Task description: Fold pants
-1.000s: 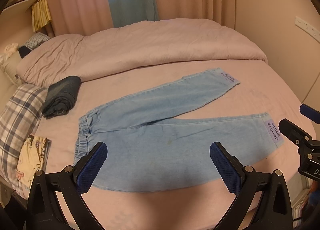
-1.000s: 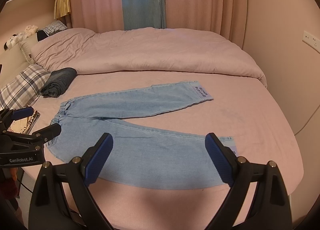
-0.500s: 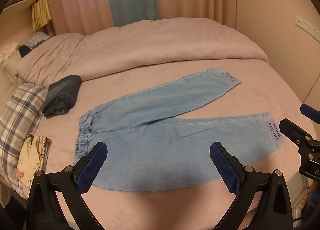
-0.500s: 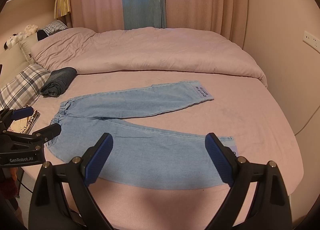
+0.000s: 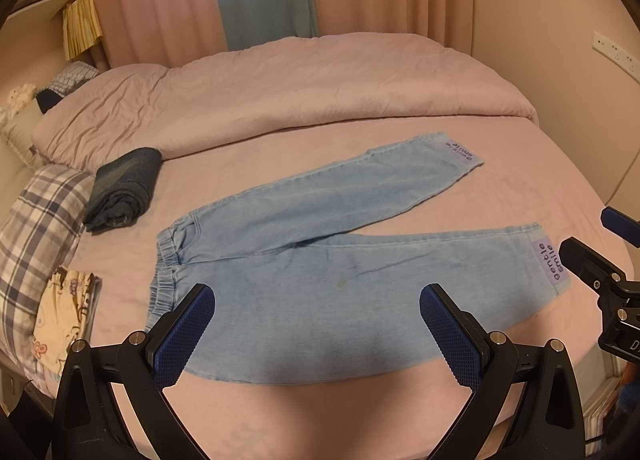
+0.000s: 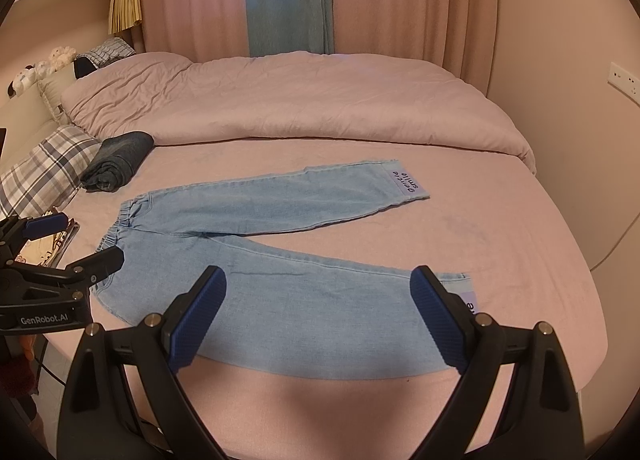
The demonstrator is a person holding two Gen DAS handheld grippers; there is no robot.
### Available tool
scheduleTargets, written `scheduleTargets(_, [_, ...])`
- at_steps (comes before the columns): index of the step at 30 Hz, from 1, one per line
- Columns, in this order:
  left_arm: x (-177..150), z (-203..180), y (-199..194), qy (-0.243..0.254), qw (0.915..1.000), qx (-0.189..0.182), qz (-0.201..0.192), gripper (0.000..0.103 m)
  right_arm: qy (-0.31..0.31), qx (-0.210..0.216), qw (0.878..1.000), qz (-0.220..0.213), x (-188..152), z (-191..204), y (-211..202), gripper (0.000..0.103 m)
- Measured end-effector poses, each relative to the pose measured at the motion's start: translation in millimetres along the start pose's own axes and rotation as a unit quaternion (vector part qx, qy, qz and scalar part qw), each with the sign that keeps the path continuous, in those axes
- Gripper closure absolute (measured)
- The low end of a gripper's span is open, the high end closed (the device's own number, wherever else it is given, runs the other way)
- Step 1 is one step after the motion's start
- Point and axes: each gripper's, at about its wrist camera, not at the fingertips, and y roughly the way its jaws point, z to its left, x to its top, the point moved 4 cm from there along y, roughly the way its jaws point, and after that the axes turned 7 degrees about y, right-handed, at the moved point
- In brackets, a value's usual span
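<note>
Light blue jeans (image 5: 320, 260) lie flat on the pink bed (image 5: 280, 412), waistband at the left, the two legs spread apart toward the right, each cuff with a purple label. They also show in the right wrist view (image 6: 280, 260). My left gripper (image 5: 316, 324) is open and empty, held above the near leg close to the waistband side. My right gripper (image 6: 318, 308) is open and empty above the near leg toward its cuff. Each gripper shows at the edge of the other's view.
A dark folded garment (image 5: 124, 187) lies at the left beyond the waistband. A plaid pillow (image 5: 36, 219) and a printed booklet (image 5: 64, 312) sit at the bed's left edge. A rumpled pink duvet (image 5: 280, 91) covers the far half. A wall stands at the right.
</note>
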Motion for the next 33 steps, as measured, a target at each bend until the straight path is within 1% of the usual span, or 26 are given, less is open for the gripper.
scheduleTargets(23, [2,0,4,0.001,1.0,0.001,0.004,0.001,-0.004,-0.001,1.0,0.005,1,5,0,0.009])
scheduleTargets(26, [1,1,6,-0.001,1.0,-0.005,0.005,0.001,-0.004,0.0,1.0,0.007,1,6,2,0.009])
scheduleTargets(27, [0,3,8,-0.005,0.9999,-0.015,0.005,0.001,-0.004,0.0,1.0,0.008,1,6,3,0.009])
scheduleTargets(29, [0,7,13,-0.017,0.9987,-0.049,0.006,0.001,-0.005,0.002,1.0,0.012,0,7,7,0.009])
scheduleTargets(30, [-3,13,19,-0.035,0.9951,-0.092,0.01,0.001,-0.005,0.006,1.0,0.014,0,8,10,0.009])
scheduleTargets(31, [-4,18,24,-0.05,0.9921,-0.114,0.016,0.001,-0.006,0.012,1.0,0.017,0,9,14,0.009])
scheduleTargets(32, [-7,28,33,-0.079,0.9864,-0.142,0.023,0.001,-0.008,0.024,0.999,0.021,-1,10,19,0.009])
scheduleTargets(33, [-15,48,47,-0.126,0.9779,-0.163,0.035,0.001,-0.011,0.034,0.999,0.025,-2,12,23,0.009])
